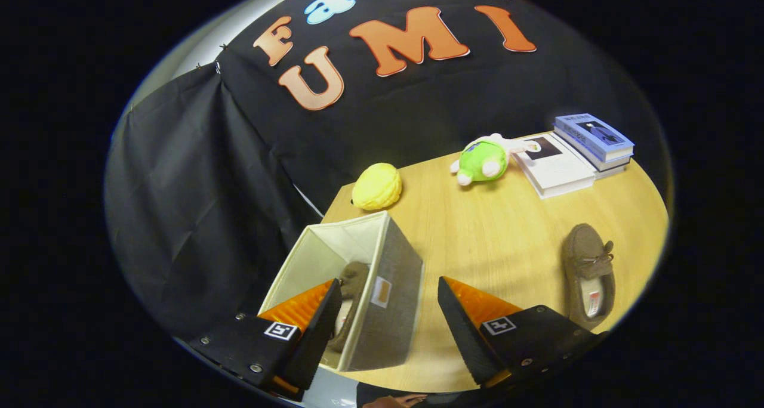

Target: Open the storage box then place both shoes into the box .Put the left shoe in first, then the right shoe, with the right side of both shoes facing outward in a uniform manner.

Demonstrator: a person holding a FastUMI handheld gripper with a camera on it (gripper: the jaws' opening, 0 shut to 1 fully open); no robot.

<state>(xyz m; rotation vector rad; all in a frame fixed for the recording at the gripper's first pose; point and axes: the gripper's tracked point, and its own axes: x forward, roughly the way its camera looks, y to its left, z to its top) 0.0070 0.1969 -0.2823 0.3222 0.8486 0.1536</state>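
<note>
An open grey fabric storage box (391, 289) with a cream lining stands at the table's left end. One brown shoe (353, 283) lies inside it, partly hidden behind my left finger. The second brown shoe (588, 274) lies on the wooden table to the right, beyond my right finger, its opening up. My gripper (388, 309) is open and hangs above the box's right wall, with nothing held between its fingers.
A yellow plush (377, 186) and a green plush toy (484, 160) lie at the table's far side. A stack of books (576, 151) sits at the far right. The wooden table (495, 229) ends just left of the box.
</note>
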